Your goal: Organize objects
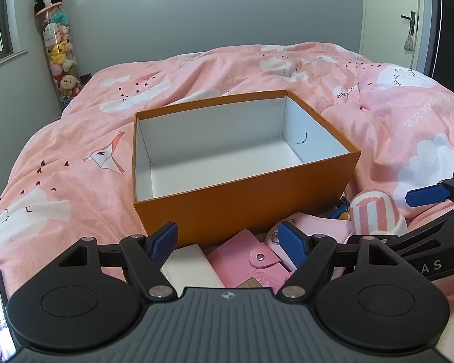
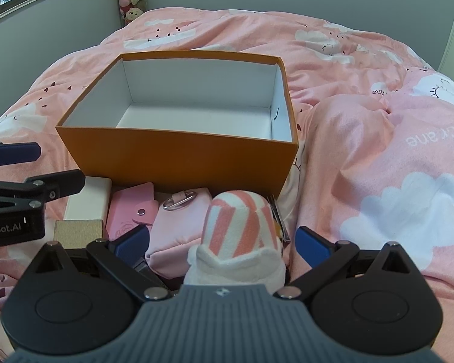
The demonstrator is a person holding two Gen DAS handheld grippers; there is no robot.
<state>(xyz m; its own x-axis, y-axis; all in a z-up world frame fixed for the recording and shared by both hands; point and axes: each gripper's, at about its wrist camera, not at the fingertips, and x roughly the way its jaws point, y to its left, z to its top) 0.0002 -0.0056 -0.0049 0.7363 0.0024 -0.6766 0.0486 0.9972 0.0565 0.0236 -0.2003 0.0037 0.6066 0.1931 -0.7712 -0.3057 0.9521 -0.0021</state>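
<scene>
Your orange cardboard box with the white interior [image 1: 245,199] sits open on the bed, on the pink quilt printed with white clouds [image 1: 75,157]; nothing lies inside it in either view. The things to sort are bunched on the quilt against the box's near wall.

Your left gripper [image 1: 228,239] hovers over that bunch with its blue-padded fingers [image 1: 166,239] spread wide and nothing between them. Under it, from the left wrist view, lie a white rectangular block [image 1: 190,266], a pink leather card holder with a snap flap [image 1: 242,257] just beside it, and a pale pink fabric pouch with a metal ring [image 1: 317,227] further right.

Your right gripper [image 2: 224,242] also has its fingers [image 2: 311,242] wide apart. A rolled pink-and-white striped fluffy sock [image 2: 239,230] stands up between them, close to the camera, but neither pad visibly presses on it, so it looks unheld. Whether the left pad touches the pouch behind it, you cannot tell.

From the right wrist view the row reads left to right: the white block [image 2: 87,199], a small tan block [image 2: 77,233] in front of it, the card holder [image 2: 130,214], the pouch [image 2: 178,227] with its ring lying on top, then the sock. A thin metal-edged item [image 2: 280,220] shows just right of the sock, too hidden to identify.

A tall clear tube stuffed with plush toys [image 1: 59,57], a panda on top, stands in the far left corner by the window.
</scene>
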